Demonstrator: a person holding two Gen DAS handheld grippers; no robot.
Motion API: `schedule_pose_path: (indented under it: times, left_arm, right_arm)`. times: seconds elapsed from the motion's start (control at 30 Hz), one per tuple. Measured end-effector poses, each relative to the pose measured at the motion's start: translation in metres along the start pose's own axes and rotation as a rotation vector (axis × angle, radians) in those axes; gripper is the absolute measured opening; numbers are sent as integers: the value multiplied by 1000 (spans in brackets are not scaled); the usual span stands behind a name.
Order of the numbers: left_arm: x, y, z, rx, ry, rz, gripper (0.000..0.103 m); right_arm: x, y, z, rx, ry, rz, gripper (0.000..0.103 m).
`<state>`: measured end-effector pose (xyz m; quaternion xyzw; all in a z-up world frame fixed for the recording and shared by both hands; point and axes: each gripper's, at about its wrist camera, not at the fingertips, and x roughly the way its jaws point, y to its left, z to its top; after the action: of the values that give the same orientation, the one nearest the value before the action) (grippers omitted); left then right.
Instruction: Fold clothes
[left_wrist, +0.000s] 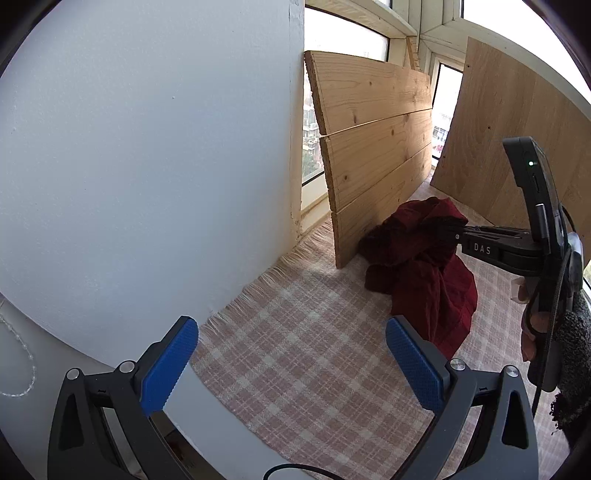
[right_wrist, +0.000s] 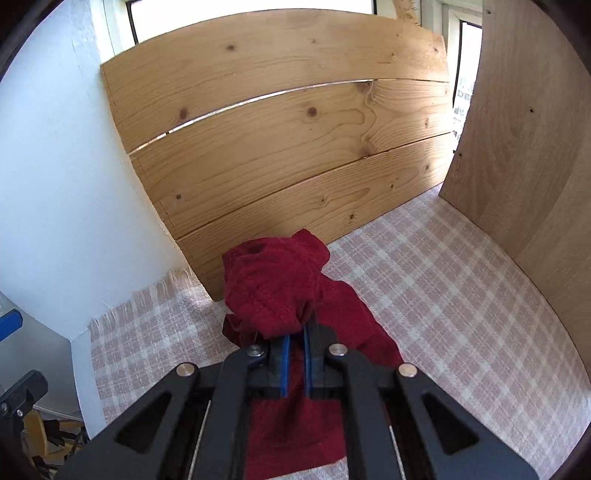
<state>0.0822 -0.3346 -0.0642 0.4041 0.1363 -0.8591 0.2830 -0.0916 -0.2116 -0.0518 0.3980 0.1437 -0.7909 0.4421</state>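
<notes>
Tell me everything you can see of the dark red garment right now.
The dark red garment is a crumpled, unfolded piece of soft ribbed-looking fabric with visible stitched seams. It lies heaped on the pink-and-cream checked cloth, close to the foot of the leaning pine plank board. The right gripper has its jaws shut on a bunched part, lifting it into a peak; the rest trails down onto the cloth. The left gripper is open, apart from it.

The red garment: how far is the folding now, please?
Barely started. Done: the right gripper has pinched a bunch of the red garment, lifting it off the checked cloth. In hand: that grip only; the left gripper is open and empty. Left: spreading it flat and every fold, since it is still crumpled.
</notes>
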Motion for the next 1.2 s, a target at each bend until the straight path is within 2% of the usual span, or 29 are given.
schedule_pose_path:
  times: [0.1, 0.17, 0.3, 0.4, 0.47, 0.57, 0.6, 0.67, 0.7, 0.73, 0.8, 0.87, 0.97, 1.03, 1.1, 1.2]
  left_arm:
    - [-12, -7, 4, 24, -20, -32, 102]
    - [-21, -16, 7, 52, -33, -75, 102]
    - [-31, -53, 5, 144, -38, -170, 102]
    - [-33, -91, 1, 229, -15, -246, 102]
    - [-30, -121, -8, 310, 10, -295, 102]
    - [-20, -170, -23, 414, 65, -384, 102]
    - [-16, -188, -29, 450, 84, -417, 102]
    - [-8, -222, -41, 526, 116, -484, 102]
    - [-5, -239, -48, 571, 119, -508, 102]
    - [-1, -256, -52, 623, 113, -515, 102]
    - [4, -286, -57, 720, 94, -533, 102]
    - [10, -312, -58, 808, 70, -554, 102]
    - [23, -342, -61, 965, 58, -598, 102]
    - [32, -361, -65, 1073, 59, -619, 102]
    - [41, -373, -68, 1132, 98, -663, 102]
    - [59, -391, -73, 1196, 154, -686, 102]
  right_arm:
    - [-71, -32, -10, 81, -89, -2, 5]
    - [-119, -59, -31, 151, -134, -31, 5]
    - [-197, -121, -120, 367, -140, -177, 5]
    - [-216, -168, -222, 592, 81, -427, 9]
    - [-219, -187, -280, 696, 213, -525, 9]
    - [-240, -198, -325, 790, 223, -570, 9]
    - [-248, -197, -328, 791, 206, -590, 11]
    - [-262, -188, -326, 763, 157, -600, 24]
    - [-268, -184, -325, 748, 132, -604, 44]
    - [-268, -180, -324, 742, 116, -559, 64]
    - [-264, -171, -321, 731, 87, -446, 66]
    - [-248, -163, -315, 722, 78, -370, 66]
    - [-221, -164, -310, 806, 79, -263, 66]
    - [-206, -167, -304, 820, 59, -235, 66]
    - [-188, -168, -296, 763, 84, -294, 66]
    - [-161, -175, -293, 739, 125, -281, 66]
